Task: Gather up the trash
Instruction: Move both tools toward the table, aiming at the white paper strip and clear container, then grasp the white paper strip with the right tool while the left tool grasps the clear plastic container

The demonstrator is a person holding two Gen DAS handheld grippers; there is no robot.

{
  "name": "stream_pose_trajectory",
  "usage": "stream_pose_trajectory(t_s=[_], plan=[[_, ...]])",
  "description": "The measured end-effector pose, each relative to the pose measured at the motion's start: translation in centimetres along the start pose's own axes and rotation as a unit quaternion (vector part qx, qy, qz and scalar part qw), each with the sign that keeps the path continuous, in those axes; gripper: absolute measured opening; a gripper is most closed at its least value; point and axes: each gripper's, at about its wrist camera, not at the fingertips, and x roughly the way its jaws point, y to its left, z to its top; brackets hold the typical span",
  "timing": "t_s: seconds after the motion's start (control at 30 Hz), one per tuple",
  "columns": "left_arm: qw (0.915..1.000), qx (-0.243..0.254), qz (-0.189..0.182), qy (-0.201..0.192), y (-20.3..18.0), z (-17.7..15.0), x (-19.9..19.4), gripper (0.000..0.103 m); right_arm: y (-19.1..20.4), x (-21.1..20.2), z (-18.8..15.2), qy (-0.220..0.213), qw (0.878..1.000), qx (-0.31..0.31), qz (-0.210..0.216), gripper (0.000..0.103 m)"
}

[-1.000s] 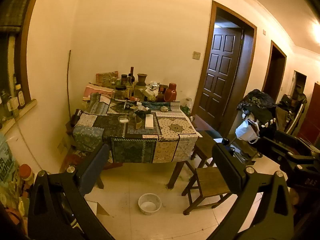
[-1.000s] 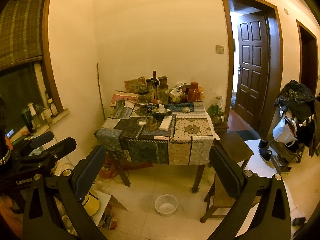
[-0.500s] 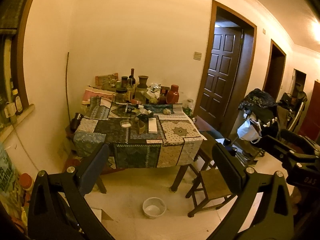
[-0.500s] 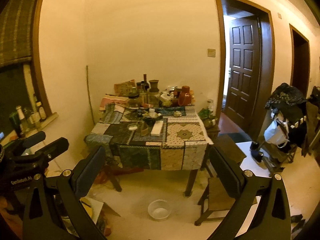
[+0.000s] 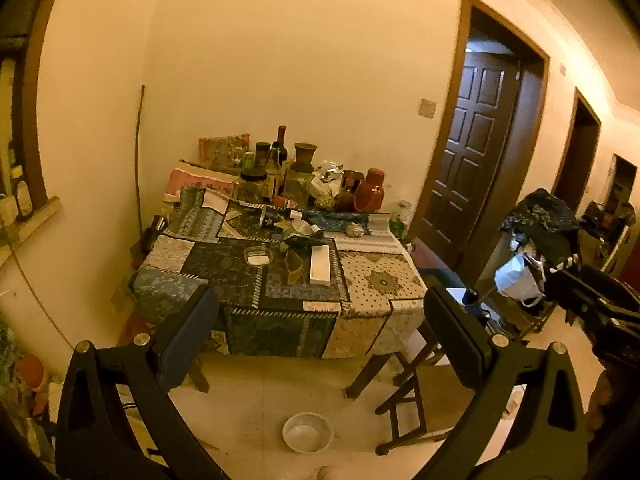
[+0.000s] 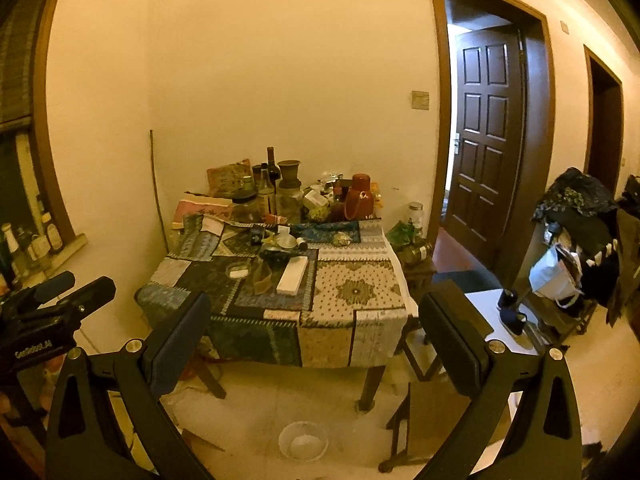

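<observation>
From where I stand, both grippers are far from the work and carry nothing. The left gripper [image 5: 320, 332] has its jaws spread wide, with nothing between them; the right gripper [image 6: 314, 330] is the same, wide apart and empty.

Going from left to right on the table [image 6: 356, 292]: first a small clear dish [image 6: 239, 270] lies on the dark patch of cloth, then a brownish curled wrapper [image 6: 262, 278] stands just beside it, then a long white box [image 6: 293, 275] lies flat. Behind them is a heap of crumpled packets [image 6: 280, 246], and bottles and jars stand at the wall. I judge the loose wrapper and the crumpled pieces to be the trash; which other things count, I cannot tell.

On the floor under the table edge sits a pale bowl [image 6: 303, 445]. I think the step now is the approach. I would come in straight and level, keep the jaws wide, and take the near wrapper first, well away from the bottles.
</observation>
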Motion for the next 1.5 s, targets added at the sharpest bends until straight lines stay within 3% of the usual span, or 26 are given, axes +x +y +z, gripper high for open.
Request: stream_pose_trajectory(t_s=[0.33, 0.47, 0.57, 0.73, 1.07, 1.23, 1.37, 1.5], plan=[[0.9980, -0.023, 0.052, 0.027, -1.6, 3.8, 10.8, 0.103, -4.0, 8.8, 3.2, 0.040, 0.998, -0.012, 0.040, 0.103], [0.9963, -0.028, 0.064, 0.050, -1.3, 4.6, 14.6, 0.094, -4.4, 12.5, 3.7, 0.070, 0.996, -0.003, 0.047, 0.103], [0.9951, -0.028, 0.069, 0.064, -0.8, 5.1, 17.4, 0.094, -4.7, 15.1, 4.2, 0.089, 0.994, 0.006, 0.057, 0.103], [0.9935, -0.025, 0.073, 0.083, 1.2, 5.9, 21.8, 0.094, -3.6, 19.9, 4.9, 0.121, 0.991, 0.005, 0.055, 0.103], [0.9858, -0.006, 0.060, 0.157, 9.0, 8.3, 33.1, 0.094, 1.4, 30.6, 4.9, 0.201, 0.979, 0.032, 0.029, 0.103], [0.9748, 0.002, 0.061, 0.214, 12.9, 7.4, 39.5, 0.094, 3.8, 36.8, 3.1, 0.254, 0.966, 0.038, 0.010, 0.103], [0.9590, 0.013, 0.058, 0.277, 14.9, 5.2, 45.2, 0.094, 5.0, 41.6, 0.7, 0.298, 0.953, 0.045, -0.013, 0.100], [0.9423, 0.024, 0.047, 0.331, 15.5, 2.9, 49.8, 0.094, 5.6, 45.3, -1.5, 0.343, 0.938, 0.051, -0.026, 0.090]])
